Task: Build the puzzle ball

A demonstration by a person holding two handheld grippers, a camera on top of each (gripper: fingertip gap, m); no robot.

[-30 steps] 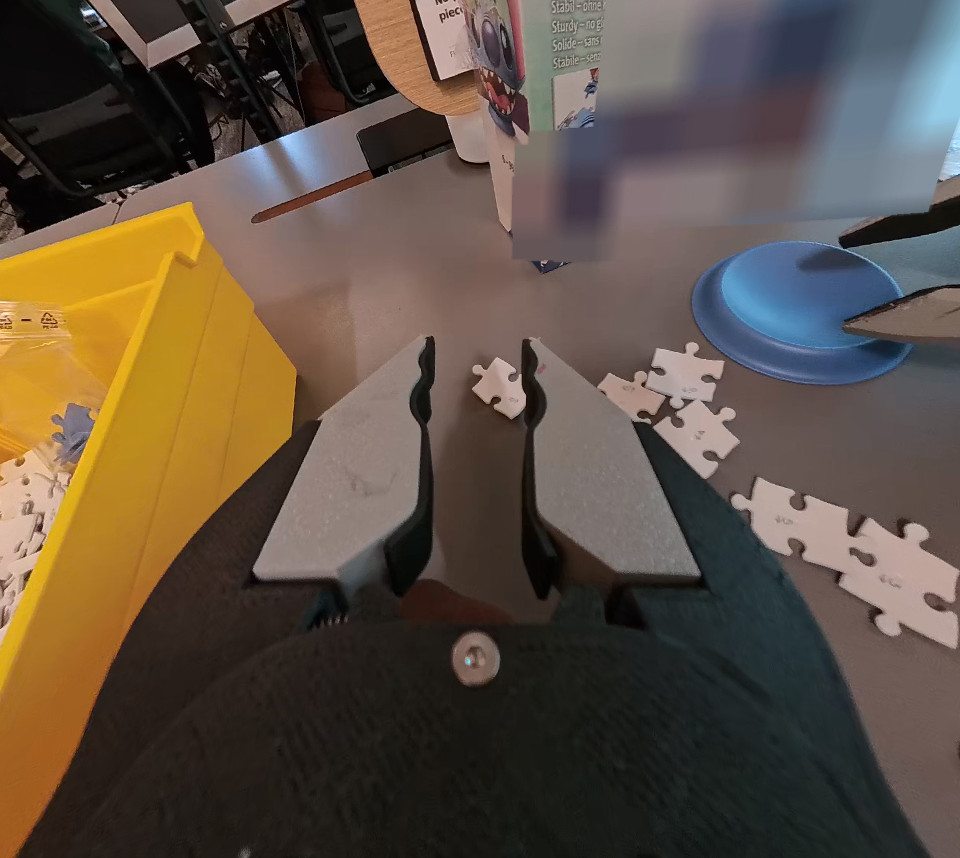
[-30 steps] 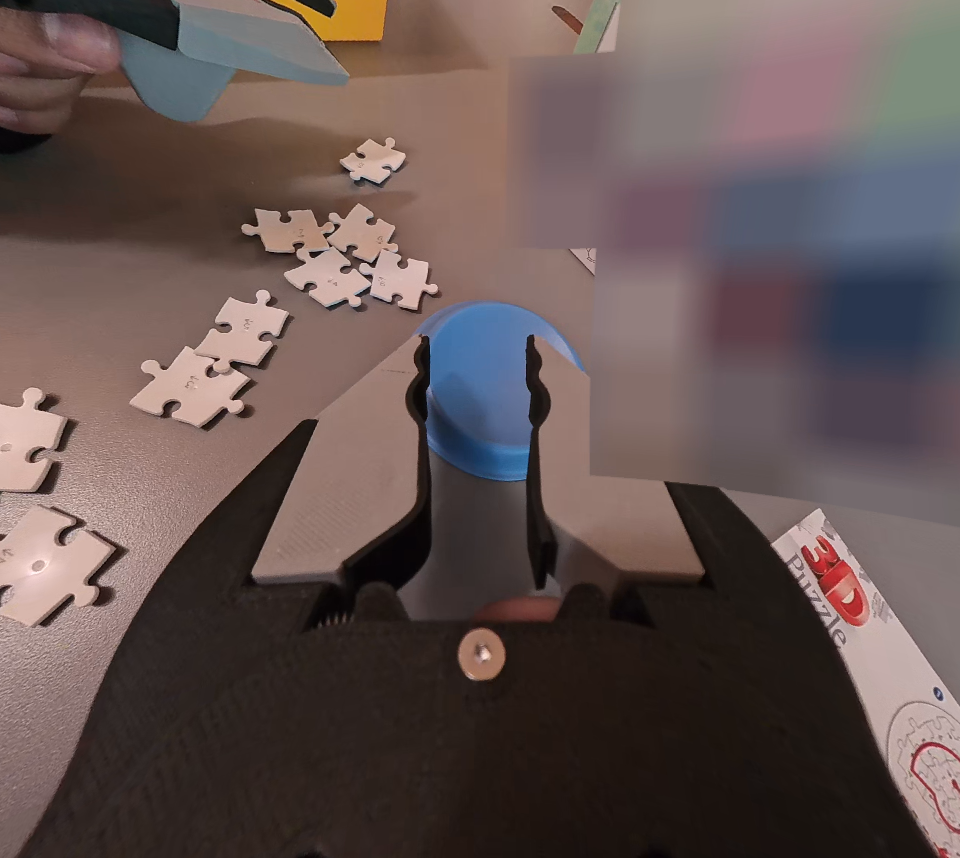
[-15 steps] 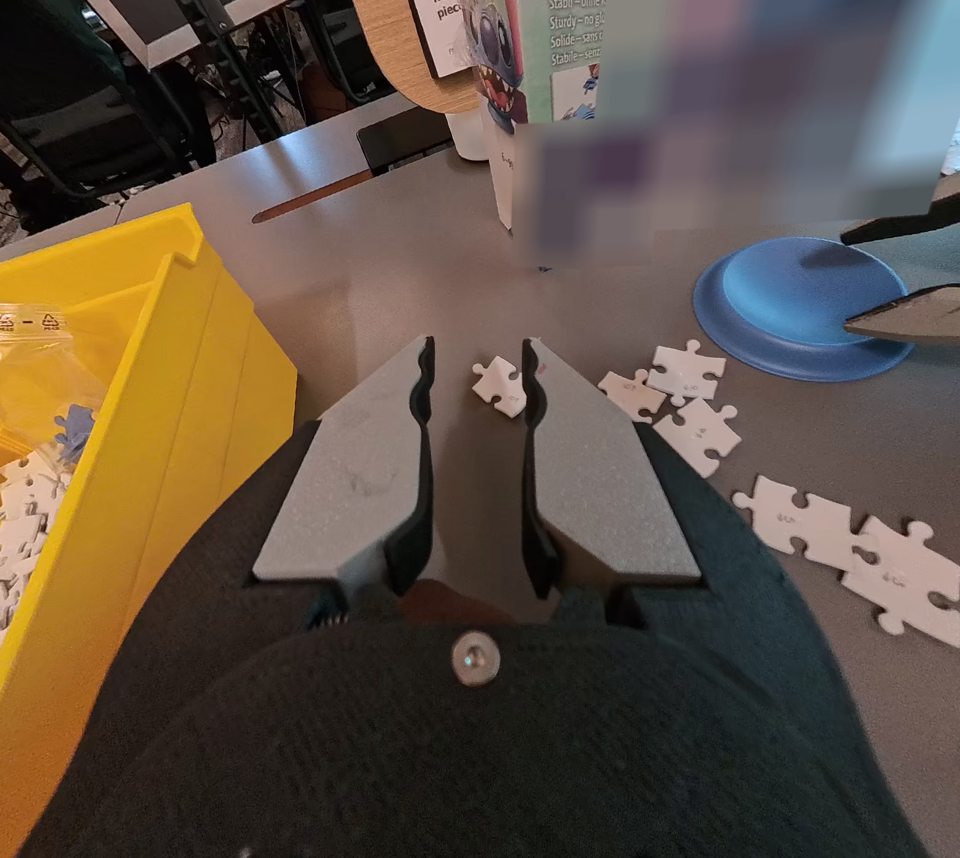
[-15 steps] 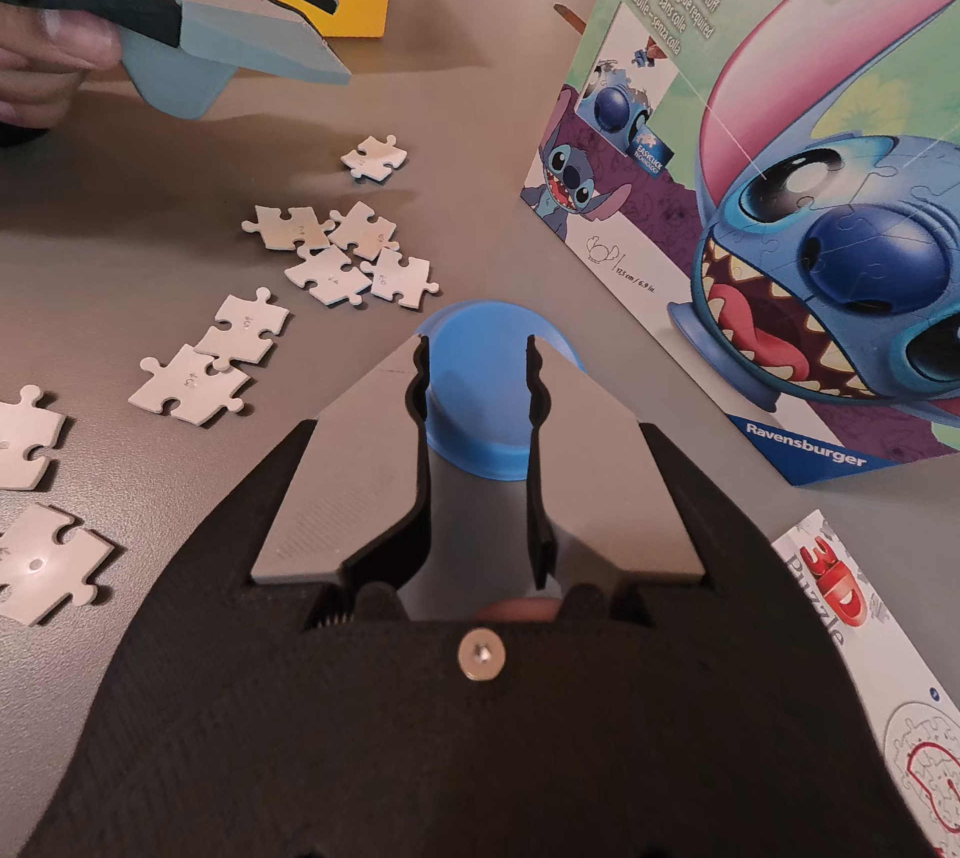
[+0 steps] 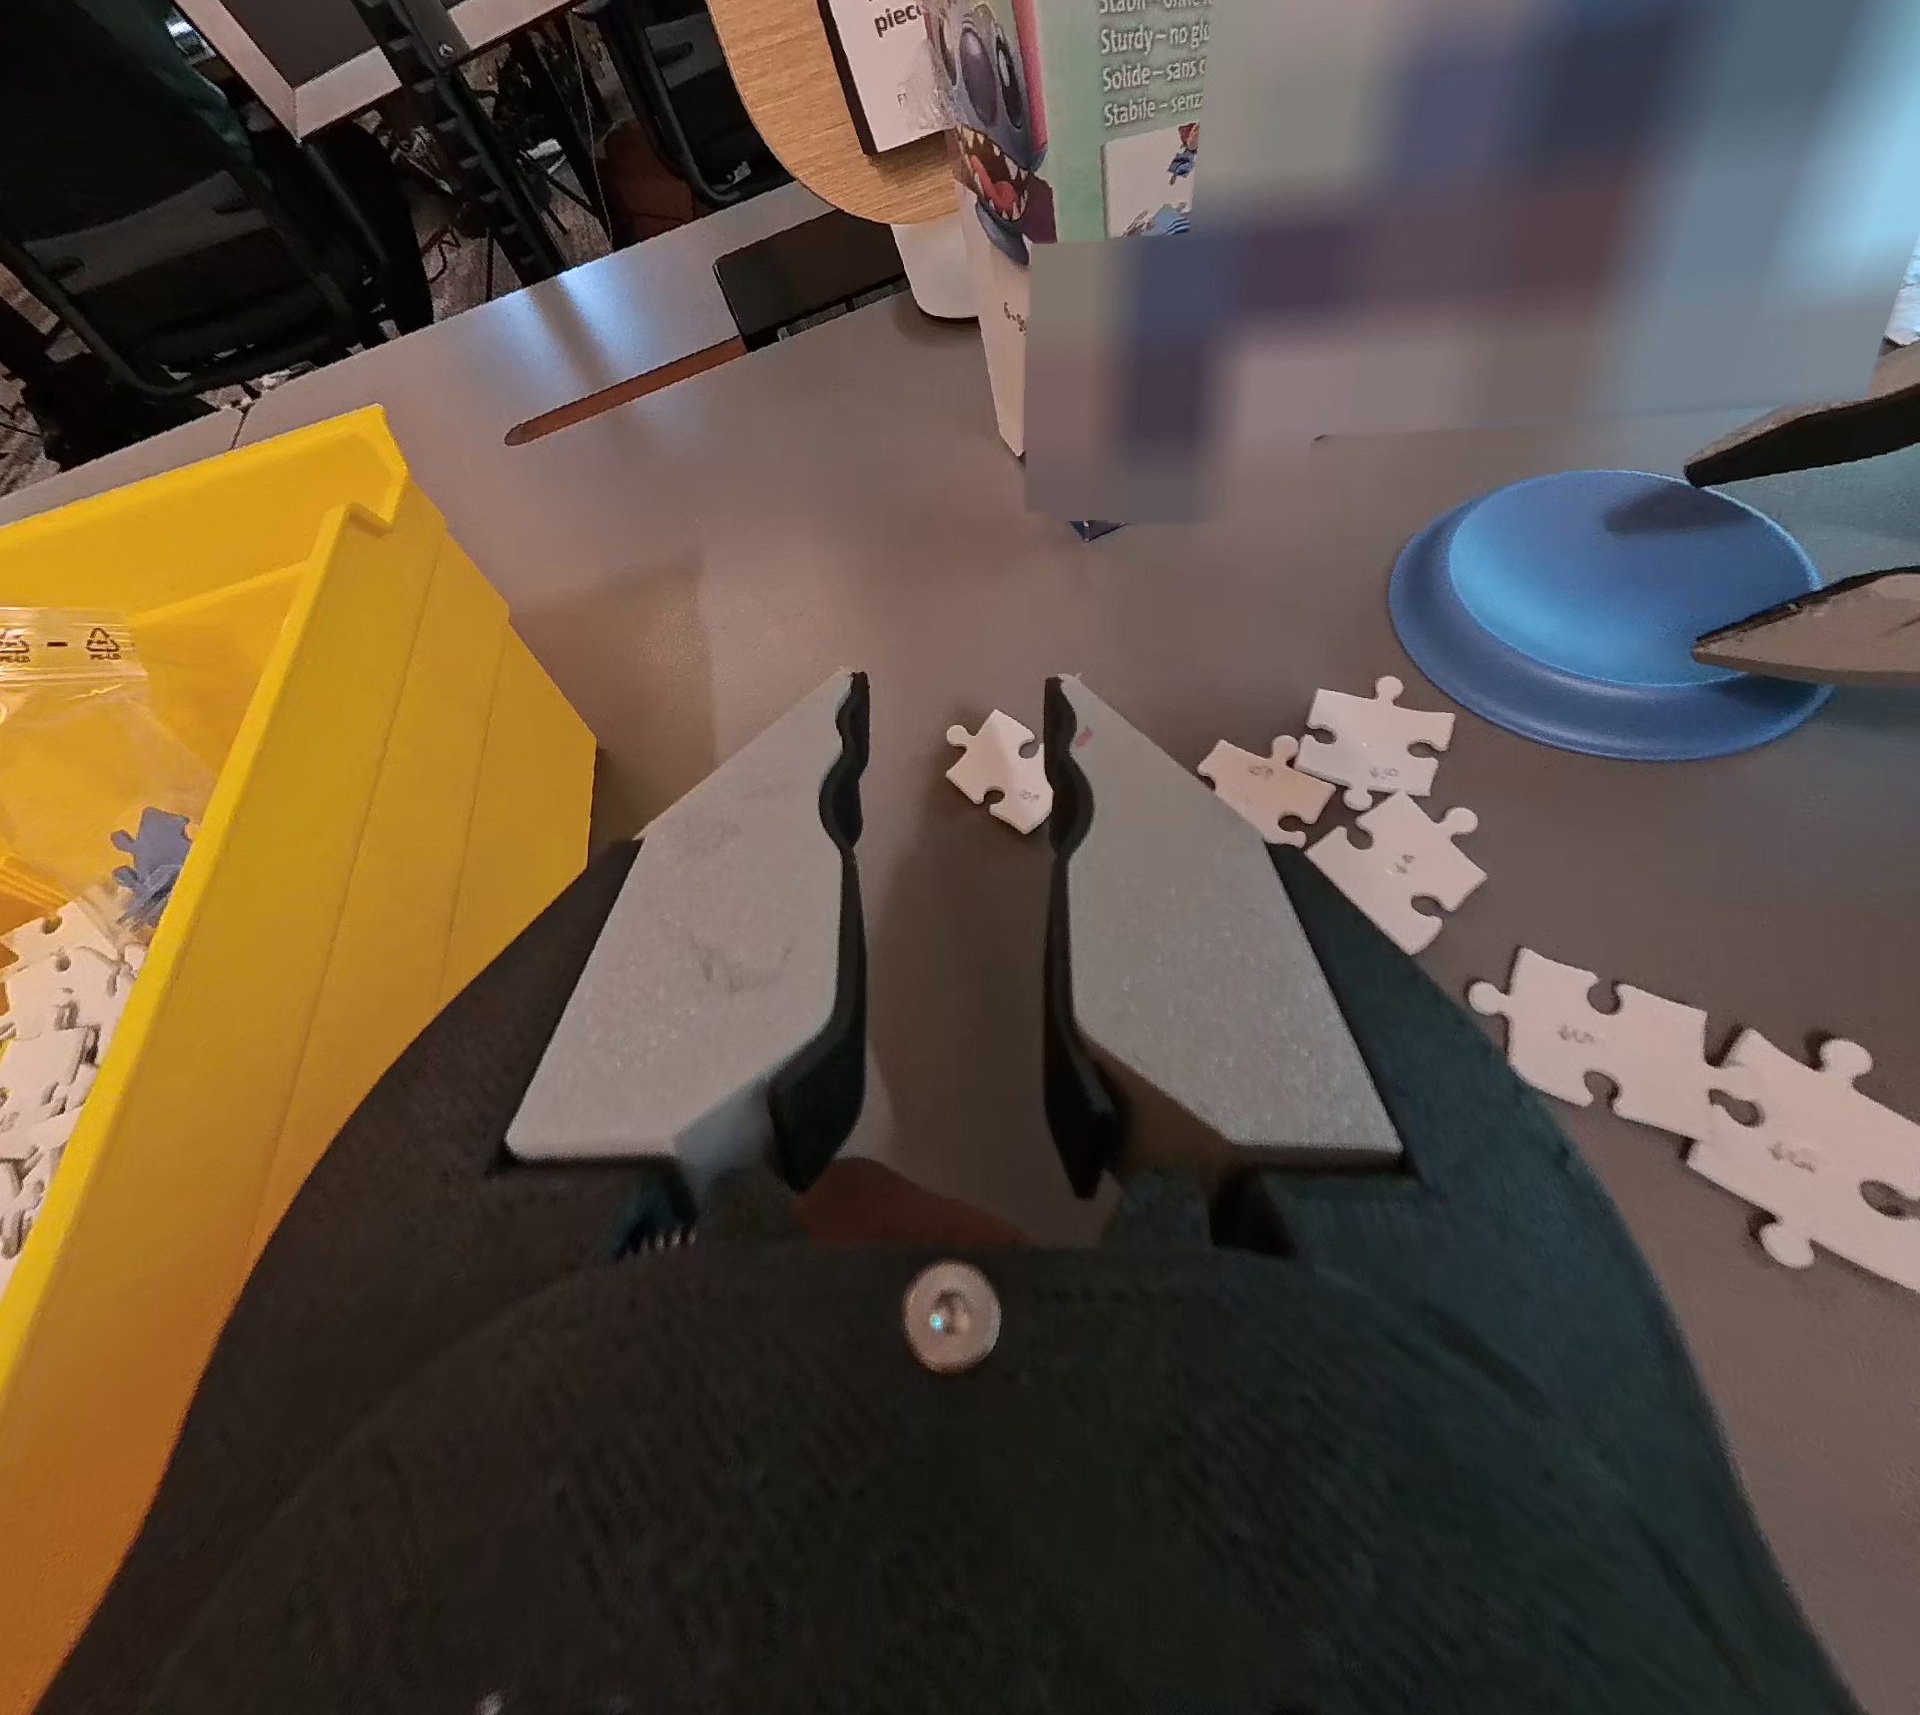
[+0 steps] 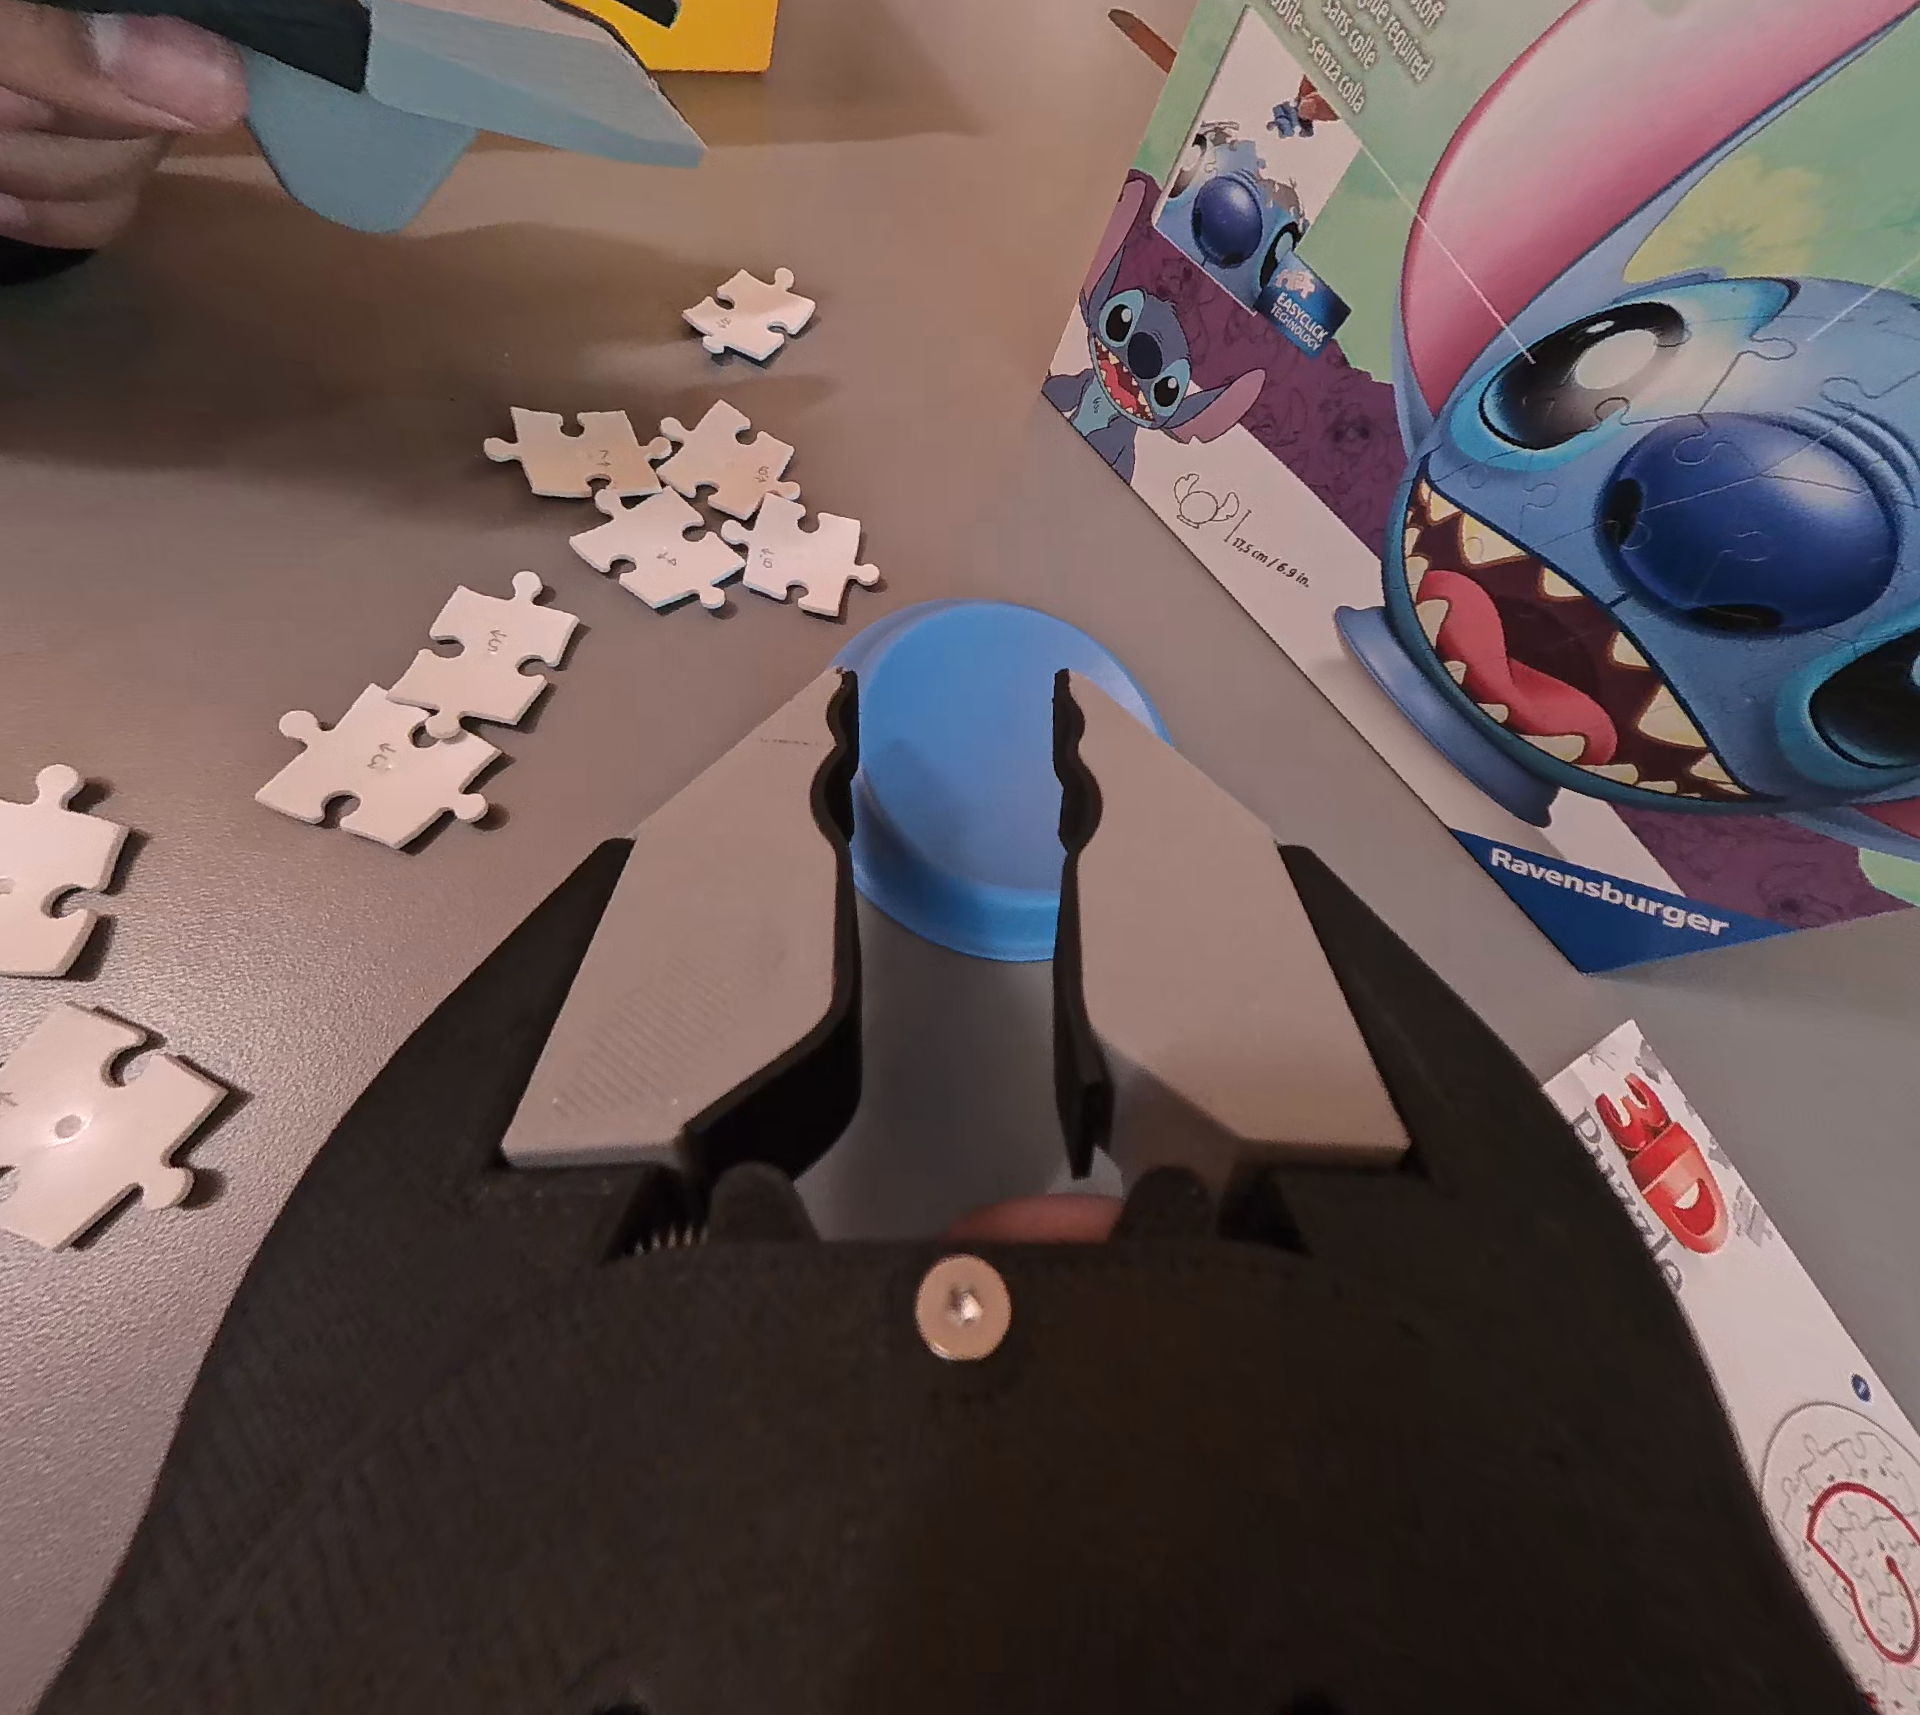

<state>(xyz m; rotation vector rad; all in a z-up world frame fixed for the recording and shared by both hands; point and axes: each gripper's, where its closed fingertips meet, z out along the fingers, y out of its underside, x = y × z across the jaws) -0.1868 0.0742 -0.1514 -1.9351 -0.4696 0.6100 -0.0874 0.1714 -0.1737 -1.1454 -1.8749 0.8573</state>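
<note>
bin [image 5: 312, 834] left of loose pieces [image 5: 997, 766]; stand [image 5: 1600, 616] right, box [image 6: 1558, 315] behind

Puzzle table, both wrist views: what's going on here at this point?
A person holds two handheld grippers over a grey table, both open and empty. The left gripper points at a lone white puzzle piece lying face down just ahead of its fingertips. The right gripper hovers over the blue stand. More white pieces lie scattered, a few joined in pairs. The puzzle box stands behind, and a yellow bin holds bagged pieces. No ball is built yet.
</note>
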